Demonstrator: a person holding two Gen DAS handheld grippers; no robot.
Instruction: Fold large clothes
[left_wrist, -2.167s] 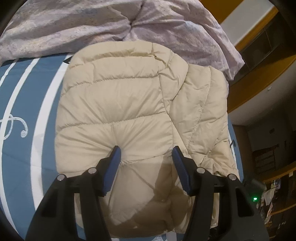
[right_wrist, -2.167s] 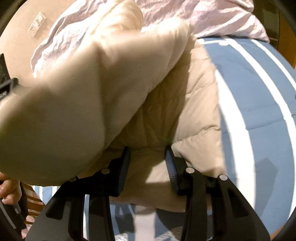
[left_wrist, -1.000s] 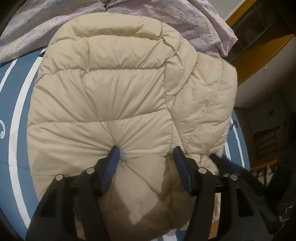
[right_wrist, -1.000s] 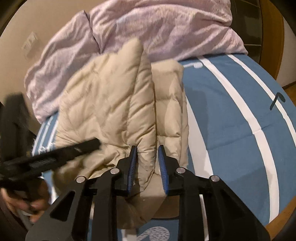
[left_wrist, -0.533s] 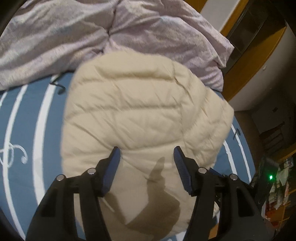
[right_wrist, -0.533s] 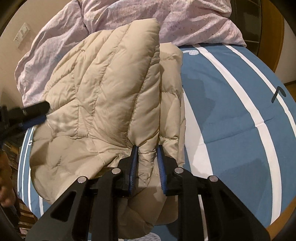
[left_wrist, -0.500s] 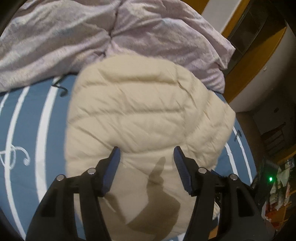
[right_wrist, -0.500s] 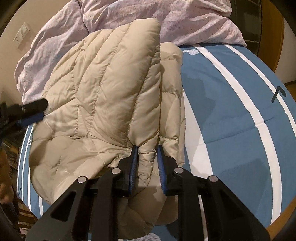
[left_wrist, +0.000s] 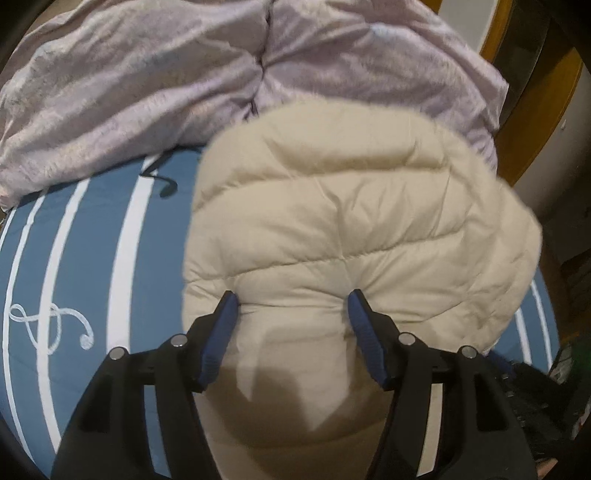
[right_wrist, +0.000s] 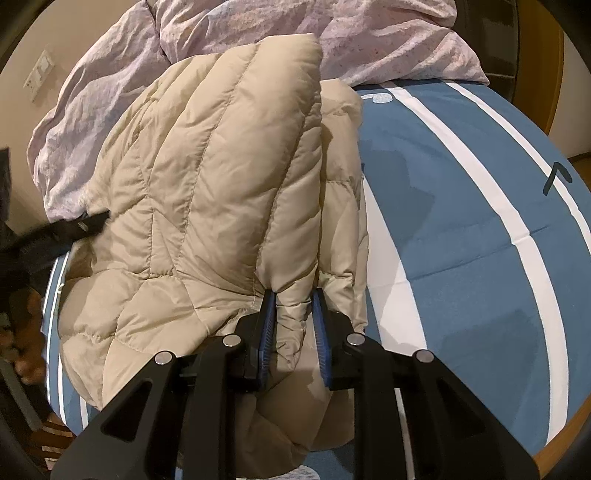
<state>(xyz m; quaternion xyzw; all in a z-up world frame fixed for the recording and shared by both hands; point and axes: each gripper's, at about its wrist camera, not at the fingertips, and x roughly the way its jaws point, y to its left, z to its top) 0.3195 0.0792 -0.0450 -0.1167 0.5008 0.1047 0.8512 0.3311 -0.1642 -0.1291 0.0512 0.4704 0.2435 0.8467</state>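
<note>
A beige quilted puffer jacket (left_wrist: 351, 221) lies folded over on the blue striped bed cover (left_wrist: 92, 258). My left gripper (left_wrist: 291, 306) is shut on a thick puffy fold at the jacket's near edge, and creases radiate from both blue pads. In the right wrist view the jacket (right_wrist: 221, 166) rises as a ridge. My right gripper (right_wrist: 293, 306) is shut on a narrow fold of it at the near right edge. One of the left gripper's fingers (right_wrist: 85, 225) shows blurred at the jacket's left side.
A crumpled lilac duvet (left_wrist: 147, 92) lies behind the jacket. Bare blue cover (right_wrist: 461, 221) stretches to the right, bounded by the bed's wooden edge (right_wrist: 565, 443). A hand (right_wrist: 26, 354) shows at the lower left. Wooden furniture (left_wrist: 535, 122) stands at the right.
The left gripper has swung with the jacket, so more duvet shows behind it and the jacket sits further right. The right gripper keeps its hold and has barely moved.
</note>
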